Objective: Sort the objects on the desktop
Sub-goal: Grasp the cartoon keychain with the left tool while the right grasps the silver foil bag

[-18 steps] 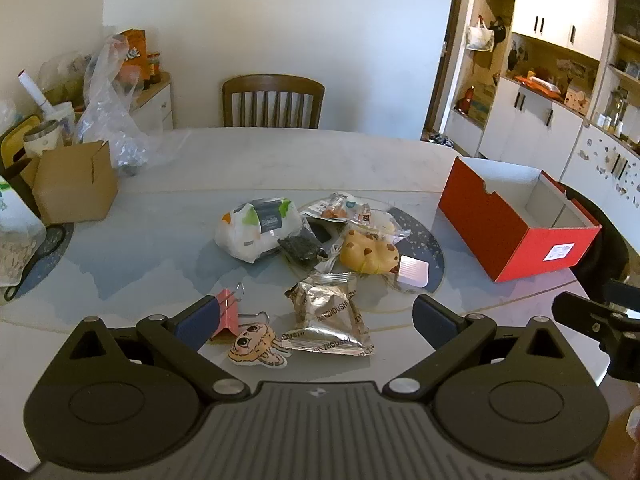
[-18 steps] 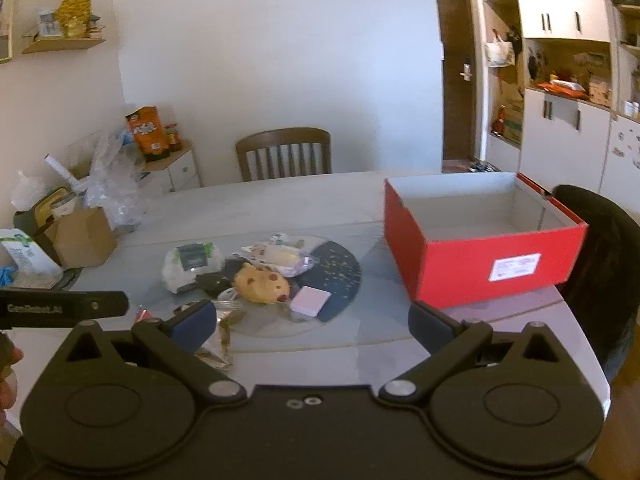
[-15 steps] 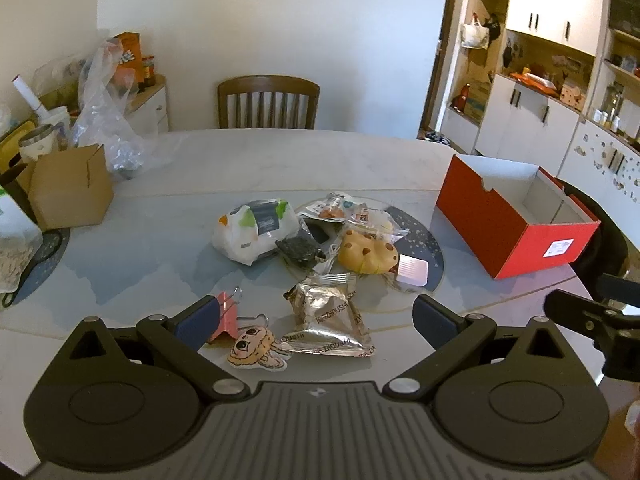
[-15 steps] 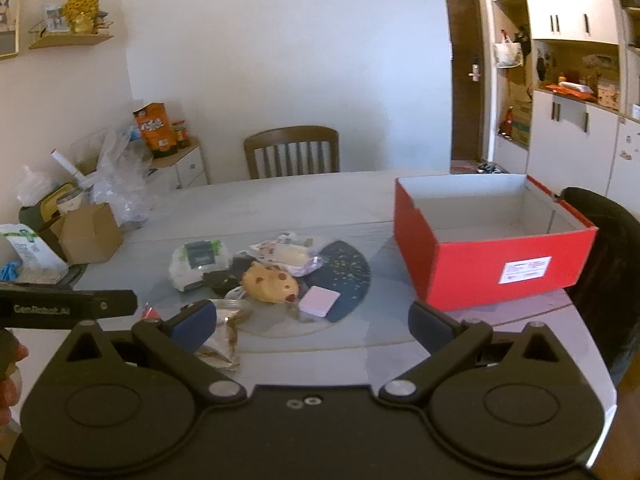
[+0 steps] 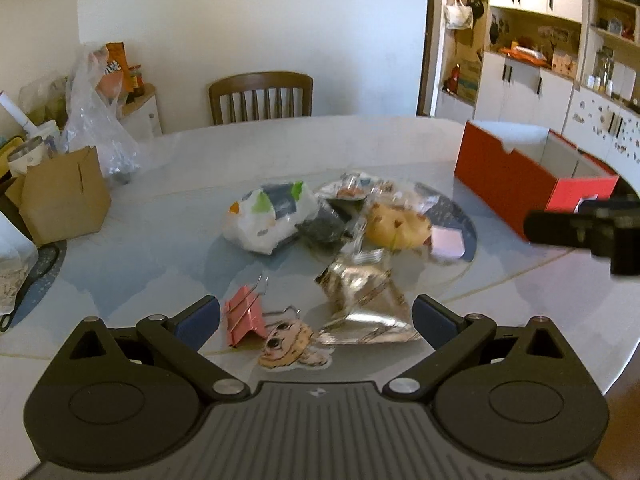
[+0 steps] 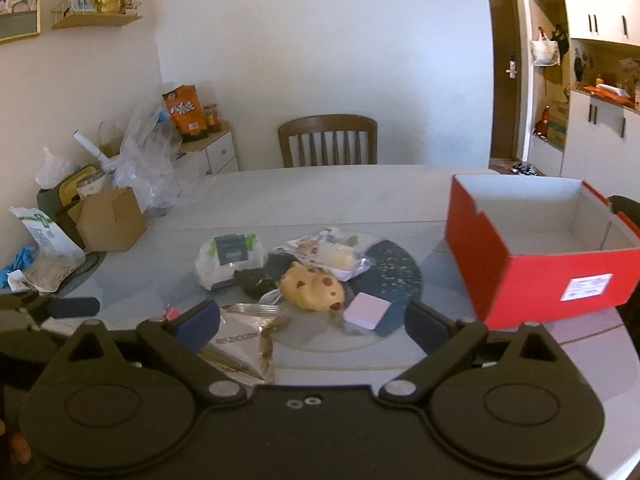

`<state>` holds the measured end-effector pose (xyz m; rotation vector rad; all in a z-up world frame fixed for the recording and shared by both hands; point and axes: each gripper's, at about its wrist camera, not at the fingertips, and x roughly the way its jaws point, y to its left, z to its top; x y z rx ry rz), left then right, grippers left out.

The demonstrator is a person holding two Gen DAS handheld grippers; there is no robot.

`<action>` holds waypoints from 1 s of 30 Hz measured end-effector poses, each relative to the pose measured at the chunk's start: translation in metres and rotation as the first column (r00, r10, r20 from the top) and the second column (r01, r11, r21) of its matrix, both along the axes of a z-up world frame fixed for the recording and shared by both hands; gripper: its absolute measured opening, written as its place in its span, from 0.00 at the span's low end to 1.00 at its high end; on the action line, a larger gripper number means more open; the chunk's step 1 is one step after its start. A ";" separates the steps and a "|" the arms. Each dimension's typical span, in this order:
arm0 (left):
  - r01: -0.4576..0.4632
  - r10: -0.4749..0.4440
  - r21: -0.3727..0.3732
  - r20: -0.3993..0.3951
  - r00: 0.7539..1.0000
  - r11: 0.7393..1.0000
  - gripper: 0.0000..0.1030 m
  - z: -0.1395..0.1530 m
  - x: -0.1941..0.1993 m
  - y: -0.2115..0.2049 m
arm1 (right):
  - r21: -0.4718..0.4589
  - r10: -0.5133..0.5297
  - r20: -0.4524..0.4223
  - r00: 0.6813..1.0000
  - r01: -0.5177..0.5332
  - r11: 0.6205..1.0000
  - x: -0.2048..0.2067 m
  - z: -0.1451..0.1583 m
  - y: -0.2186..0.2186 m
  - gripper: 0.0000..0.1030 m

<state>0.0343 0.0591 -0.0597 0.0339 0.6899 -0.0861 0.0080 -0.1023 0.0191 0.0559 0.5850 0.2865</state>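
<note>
A heap of small objects lies mid-table: a white snack bag (image 5: 266, 214), a yellow spotted plush (image 5: 396, 222), a pink sticky-note pad (image 5: 447, 242), a silver foil packet (image 5: 362, 304), a pink binder clip (image 5: 245, 314) and a cartoon face sticker (image 5: 290, 346). My left gripper (image 5: 316, 322) is open and empty just short of the clip, sticker and foil packet. My right gripper (image 6: 314, 326) is open and empty in front of the plush (image 6: 312, 288) and pad (image 6: 367, 310). An open red box (image 6: 536, 248) stands at the right, empty.
A cardboard box (image 5: 64, 196), plastic bags (image 5: 98, 120) and a white pouch (image 6: 44, 236) crowd the table's left side. A wooden chair (image 6: 328, 140) stands behind the table. Cabinets (image 5: 532, 92) line the right wall. The right gripper shows in the left wrist view (image 5: 584, 230).
Both grippers have moved forward a little toward the heap and stay open. The objects on the table have not moved.
</note>
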 end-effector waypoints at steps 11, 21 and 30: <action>0.103 -0.102 0.011 -0.049 0.994 0.995 0.96 -0.050 0.017 0.014 | -0.022 0.003 -0.097 0.995 -0.005 1.000 0.038 -0.037 0.041 0.89; 0.164 -0.166 -0.035 -0.073 0.983 0.986 0.88 -0.066 0.029 0.031 | -0.020 0.005 -0.164 0.986 -0.008 1.000 0.068 -0.061 0.080 0.88; 0.187 -0.197 -0.109 -0.091 0.976 0.976 0.75 -0.072 0.038 0.046 | -0.014 0.012 -0.234 0.972 -0.016 1.000 0.086 -0.081 0.101 0.81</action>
